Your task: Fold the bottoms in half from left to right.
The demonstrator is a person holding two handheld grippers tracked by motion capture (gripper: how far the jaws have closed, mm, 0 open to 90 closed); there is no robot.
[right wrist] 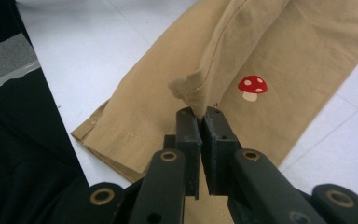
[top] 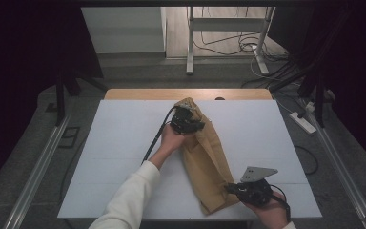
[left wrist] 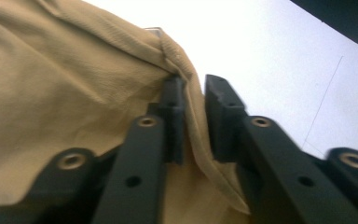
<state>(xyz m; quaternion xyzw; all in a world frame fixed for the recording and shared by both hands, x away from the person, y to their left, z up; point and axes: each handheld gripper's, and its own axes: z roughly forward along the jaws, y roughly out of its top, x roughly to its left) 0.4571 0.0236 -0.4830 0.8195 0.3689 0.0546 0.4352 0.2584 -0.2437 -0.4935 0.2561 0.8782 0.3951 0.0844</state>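
1. The table (top: 119, 143) lies bare on its left half, from the far edge to the near edge; a hand-held gripper could cross there unhindered.
2. The tan garment (top: 205, 162) runs as a strip from the far middle toward the near right, splitting the surface.
3. Right of the garment, the table is bare up to the right edge.
4. The left hand-held gripper (top: 187, 120), its cable and the forearm (top: 133, 195) block the middle.
5. The right hand-held gripper (top: 238, 188) sits at the garment's near end, by the near right edge.
6. A wooden strip (top: 138, 94) borders the far edge.
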